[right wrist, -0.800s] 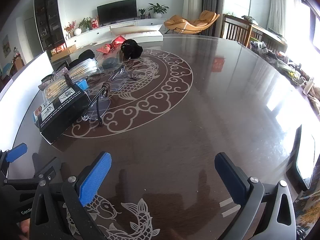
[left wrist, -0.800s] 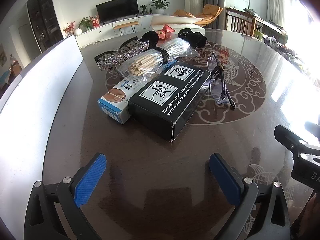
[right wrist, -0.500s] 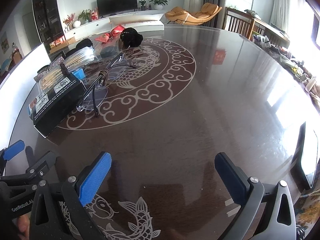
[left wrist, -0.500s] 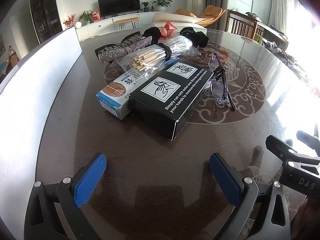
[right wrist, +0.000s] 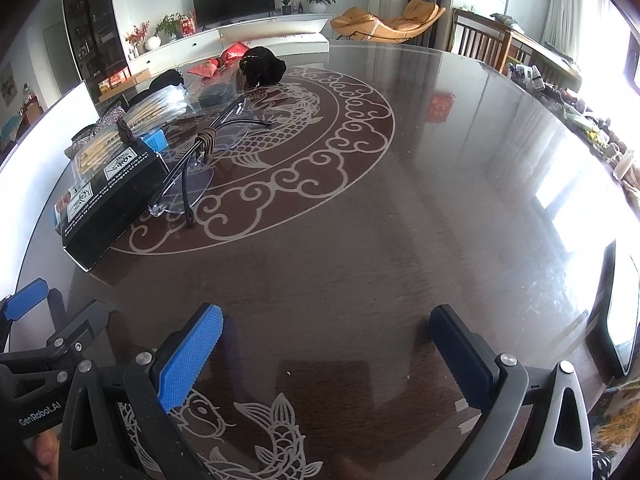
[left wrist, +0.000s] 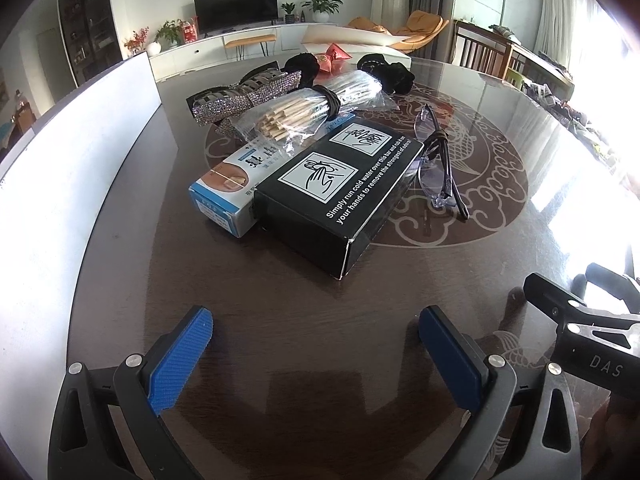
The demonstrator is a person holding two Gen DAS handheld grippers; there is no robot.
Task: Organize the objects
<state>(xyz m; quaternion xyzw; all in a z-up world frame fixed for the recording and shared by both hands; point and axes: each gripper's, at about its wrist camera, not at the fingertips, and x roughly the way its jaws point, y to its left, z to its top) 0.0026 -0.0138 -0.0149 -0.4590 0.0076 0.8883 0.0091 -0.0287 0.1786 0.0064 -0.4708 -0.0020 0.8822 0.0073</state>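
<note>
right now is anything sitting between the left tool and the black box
Nothing visible does. The left tool is open above bare table, and the black box lies straight ahead with its near corner facing the tool. The blue and white box sits against its left side, the glasses to its right.

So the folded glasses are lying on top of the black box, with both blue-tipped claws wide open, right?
Not quite. The left wrist view shows the glasses lying on the table beside the black box, not on top. Both the left gripper and right gripper are open.
</note>
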